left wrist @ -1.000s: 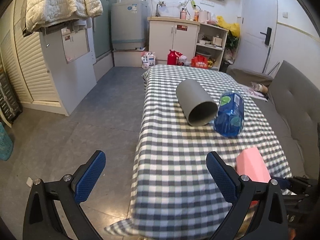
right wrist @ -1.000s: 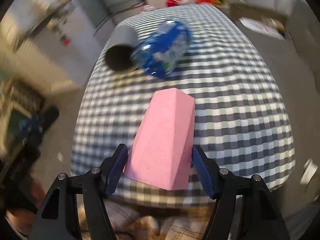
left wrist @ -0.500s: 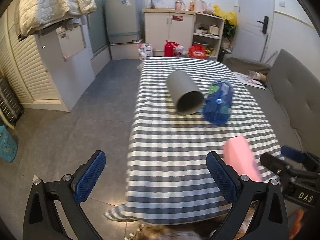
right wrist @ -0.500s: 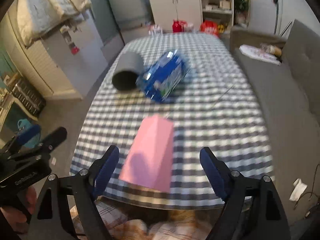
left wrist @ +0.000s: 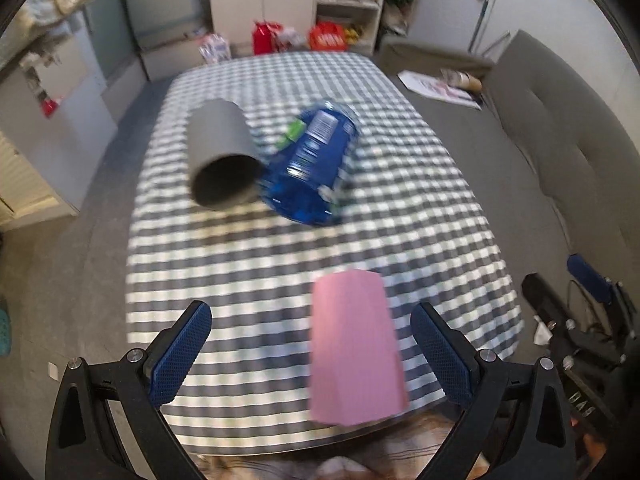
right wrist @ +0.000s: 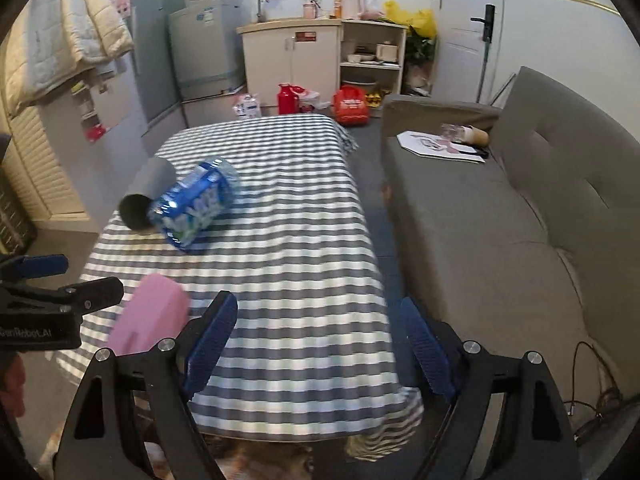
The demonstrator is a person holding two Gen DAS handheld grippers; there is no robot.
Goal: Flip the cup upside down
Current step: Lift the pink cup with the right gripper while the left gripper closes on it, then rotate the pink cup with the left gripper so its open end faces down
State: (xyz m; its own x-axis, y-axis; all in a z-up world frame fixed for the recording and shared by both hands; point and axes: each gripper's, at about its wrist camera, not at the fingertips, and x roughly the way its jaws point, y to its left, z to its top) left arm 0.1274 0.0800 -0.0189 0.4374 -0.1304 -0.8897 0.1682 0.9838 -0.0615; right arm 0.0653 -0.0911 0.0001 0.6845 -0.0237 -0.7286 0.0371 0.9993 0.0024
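A pink cup (left wrist: 354, 344) stands with its wide end down near the front edge of the checked table (left wrist: 420, 184); it also shows in the right wrist view (right wrist: 148, 314). My left gripper (left wrist: 312, 352) is open, its fingers on either side of the cup and apart from it. My right gripper (right wrist: 316, 344) is open and empty, to the right of the cup, over the table's front right part.
A grey cup (left wrist: 220, 156) and a blue plastic bottle (left wrist: 312, 168) lie on their sides mid-table. A grey sofa (right wrist: 520, 216) runs along the right of the table. Cabinets and a fridge stand at the back.
My right gripper opened, let go of the pink cup and drew off to the right. My left gripper swung right and closer, so the cup now stands between its fingers.
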